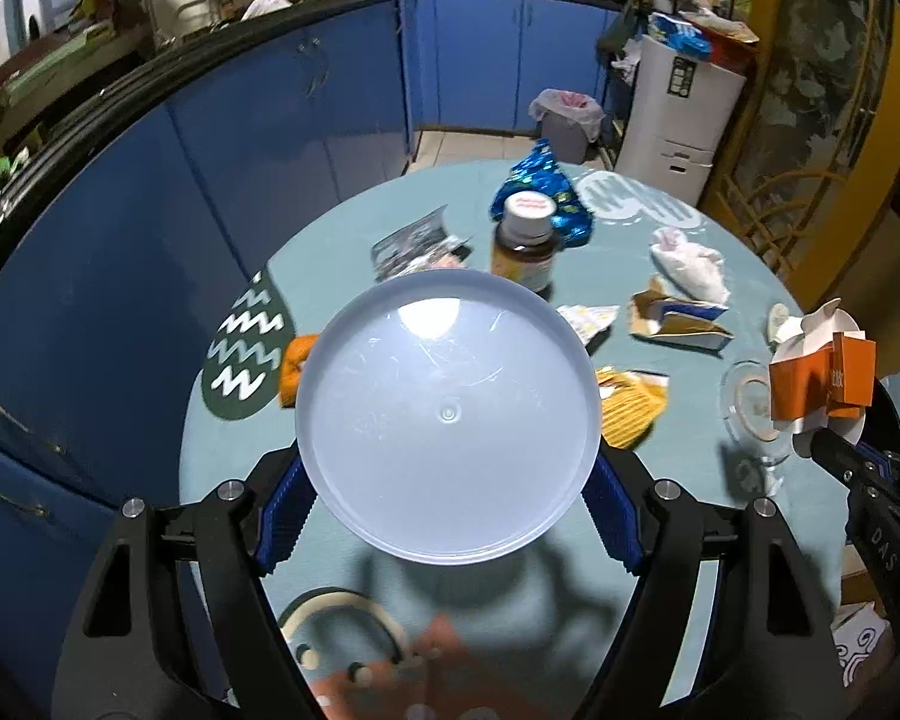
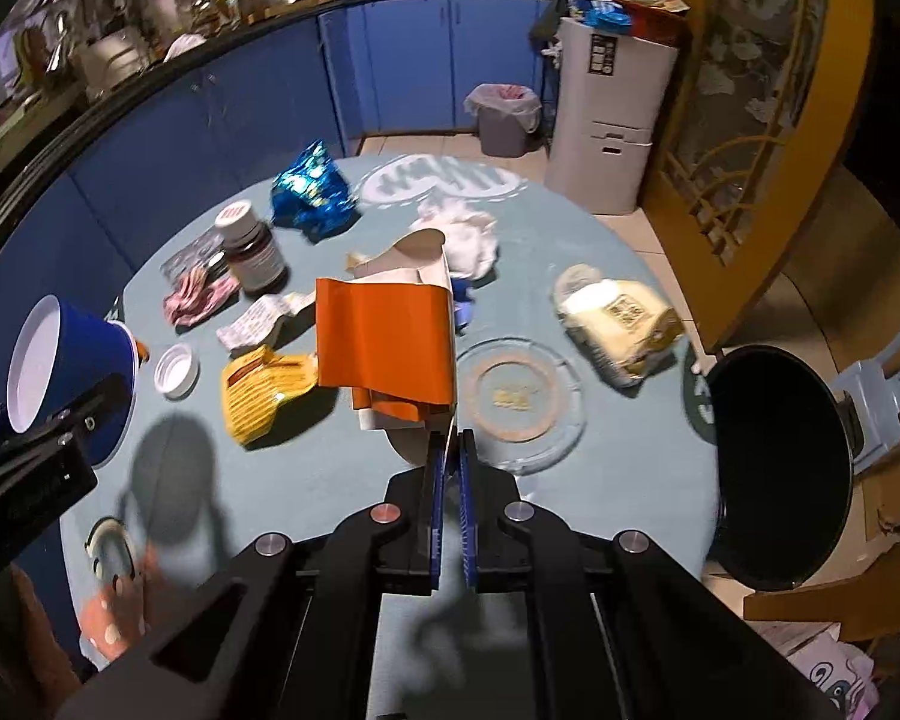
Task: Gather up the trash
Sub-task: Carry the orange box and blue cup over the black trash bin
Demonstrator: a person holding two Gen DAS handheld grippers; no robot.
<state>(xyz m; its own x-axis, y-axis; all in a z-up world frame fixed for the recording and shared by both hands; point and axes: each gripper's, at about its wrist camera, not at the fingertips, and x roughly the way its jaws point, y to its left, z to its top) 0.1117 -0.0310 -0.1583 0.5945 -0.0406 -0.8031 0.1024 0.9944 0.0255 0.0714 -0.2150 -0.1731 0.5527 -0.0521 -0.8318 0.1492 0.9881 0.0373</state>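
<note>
My left gripper (image 1: 448,468) is shut on a round blue tub (image 1: 447,414), whose pale base faces the camera and hides much of the table. The right wrist view shows the same tub (image 2: 72,360) lifted at the left edge in the left gripper (image 2: 60,420). My right gripper (image 2: 450,441) is shut on the edge of an orange and white carton (image 2: 384,342), held above the round blue table (image 2: 600,480). The carton (image 1: 822,384) also shows at the right of the left wrist view. Beside the table stands a black bin (image 2: 780,468), open-mouthed.
Litter on the table: a blue foil wrapper (image 2: 312,189), a brown bottle (image 2: 252,252), white tissue (image 2: 462,234), a yellow wrapper (image 2: 264,390), a white lid (image 2: 177,369), a glass dish (image 2: 516,396) and a bagged packet (image 2: 618,324). A lined grey bin (image 2: 504,117) stands on the floor behind.
</note>
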